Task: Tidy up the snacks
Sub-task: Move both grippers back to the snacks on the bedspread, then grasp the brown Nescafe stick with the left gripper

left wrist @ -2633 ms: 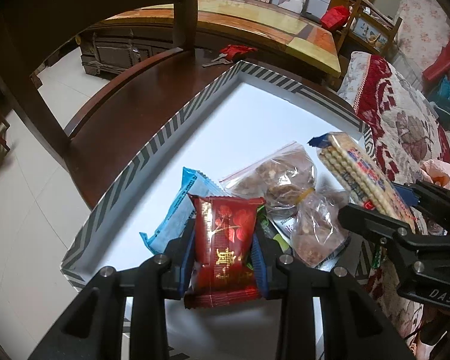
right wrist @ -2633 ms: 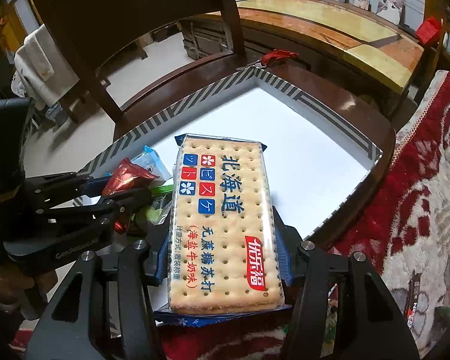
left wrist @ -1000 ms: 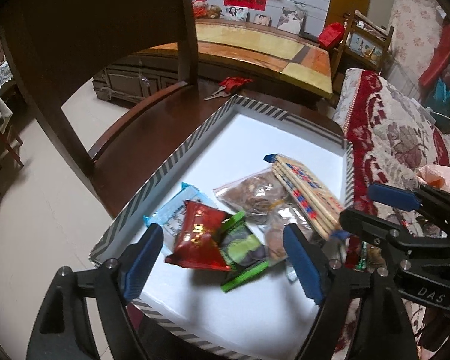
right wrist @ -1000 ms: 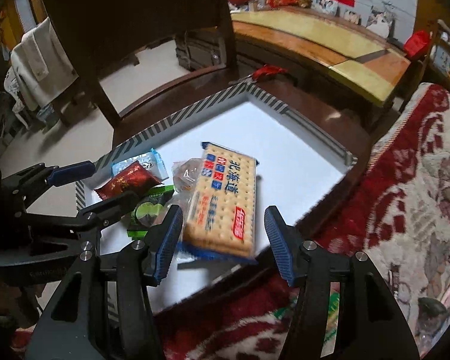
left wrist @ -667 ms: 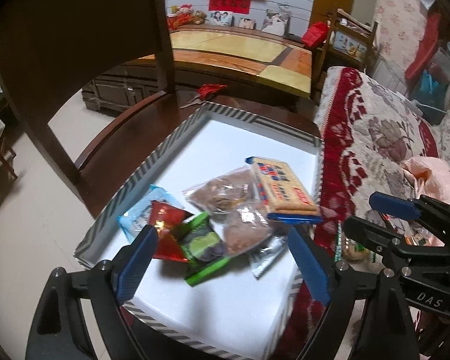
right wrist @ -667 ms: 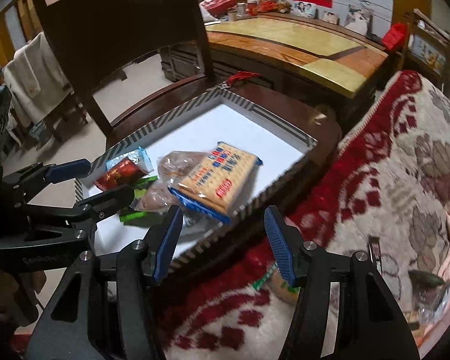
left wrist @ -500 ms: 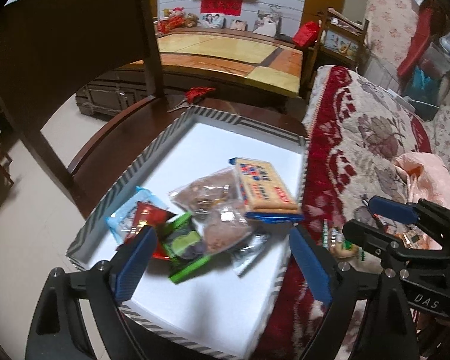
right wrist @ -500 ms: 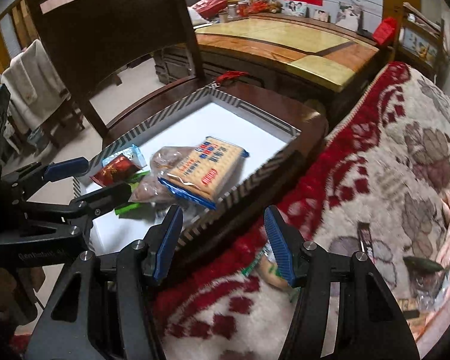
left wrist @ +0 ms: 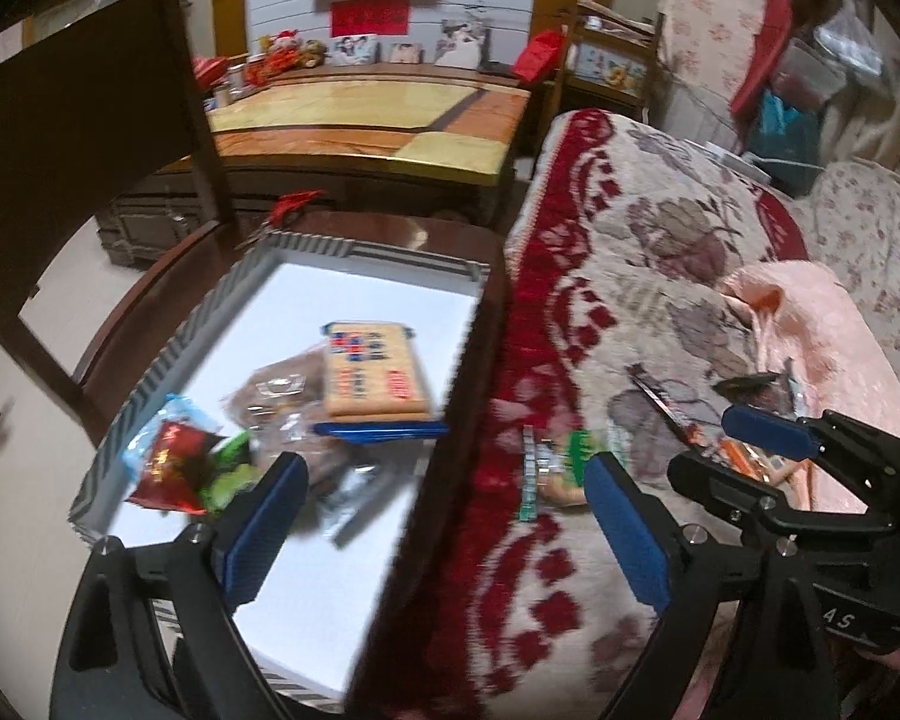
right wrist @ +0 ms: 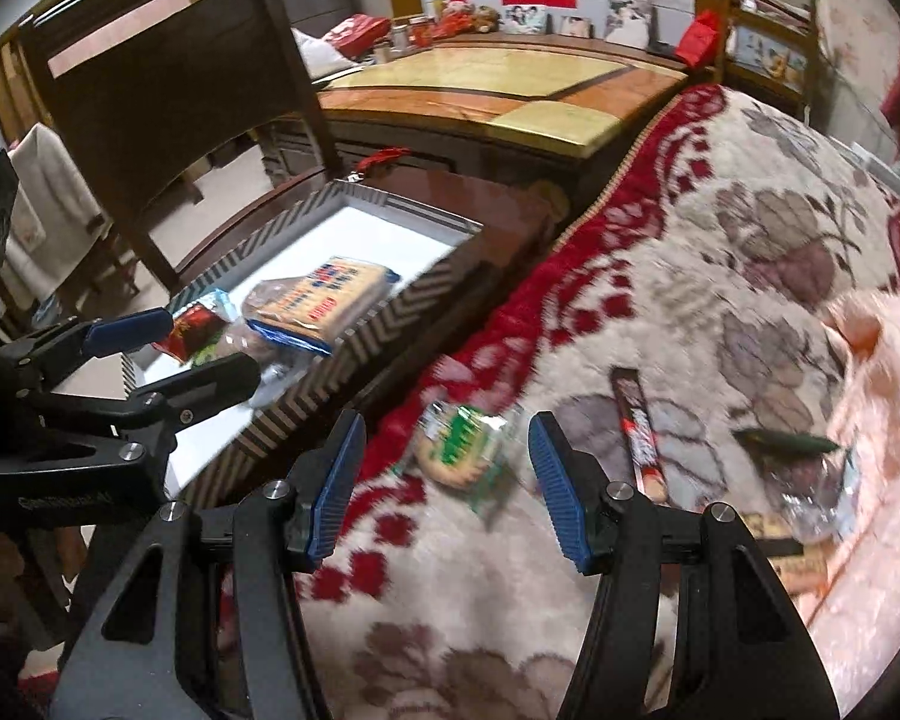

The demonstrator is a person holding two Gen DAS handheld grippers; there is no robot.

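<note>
A striped tray (left wrist: 168,354) with a white floor sits on a wooden chair seat. In it lie a cracker pack (left wrist: 372,375), a red packet (left wrist: 171,468), a green packet (left wrist: 231,477) and clear bags (left wrist: 276,390). My left gripper (left wrist: 444,528) is open and empty, hanging over the tray's right rim and the blanket. My right gripper (right wrist: 448,483) is open and empty above the blanket. Just ahead of its fingers lies a green-wrapped biscuit packet (right wrist: 462,450). A long brown bar (right wrist: 639,438) and a clear bag (right wrist: 822,492) lie further right.
The red and cream blanket (right wrist: 720,276) covers a sofa right of the chair. The chair's dark back (right wrist: 168,78) rises behind the tray. Red-handled scissors (left wrist: 288,207) lie on the seat past the tray. A pink cloth (left wrist: 828,324) lies at far right.
Both grippers let go of the red packet and the cracker pack, which now lie in the tray. Both then swung right, off the tray and over the blanket.
</note>
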